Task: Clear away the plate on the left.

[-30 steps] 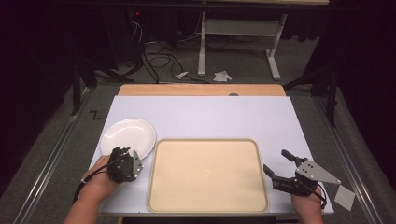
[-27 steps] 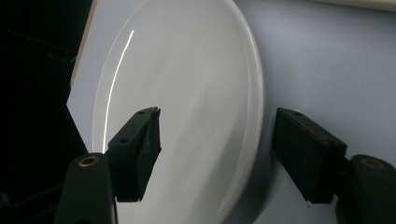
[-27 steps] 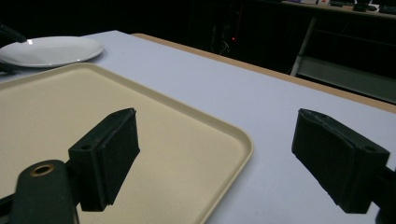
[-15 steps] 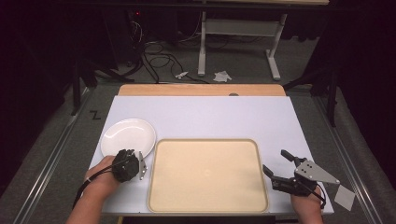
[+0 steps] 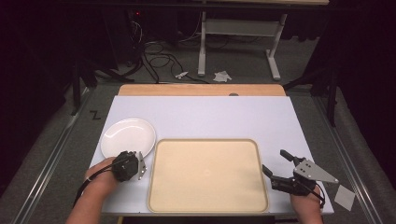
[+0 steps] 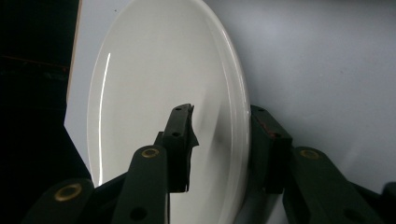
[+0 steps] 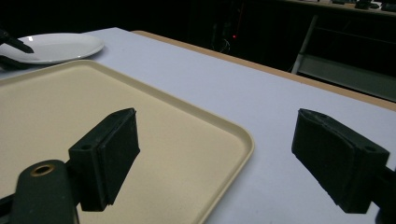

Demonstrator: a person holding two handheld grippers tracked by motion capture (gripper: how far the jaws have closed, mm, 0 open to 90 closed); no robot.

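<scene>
A white plate [image 5: 127, 136] lies on the table at the front left, beside a bare beige tray [image 5: 208, 175]. My left gripper [image 5: 136, 158] is at the plate's near rim, turned on its side. In the left gripper view the plate [image 6: 163, 93] runs between the jaws of the open left gripper [image 6: 223, 114]: one jaw is over the plate's inner face, the other outside the rim. My right gripper [image 5: 273, 161] is open just off the tray's right edge. In the right gripper view the right gripper [image 7: 217, 123] spans the corner of the tray [image 7: 70, 102], and the plate [image 7: 56, 46] is far off.
The white table top [image 5: 210, 116] ends in a wooden strip [image 5: 201, 89] at the back. A scrap of white paper [image 5: 344, 196] lies on the floor by the front right corner. Cables and a desk frame [image 5: 233, 28] are on the floor beyond.
My left gripper has rolled onto its side and edged right, bringing its jaws around the plate's rim. The plate, tray and right gripper have stayed put.
</scene>
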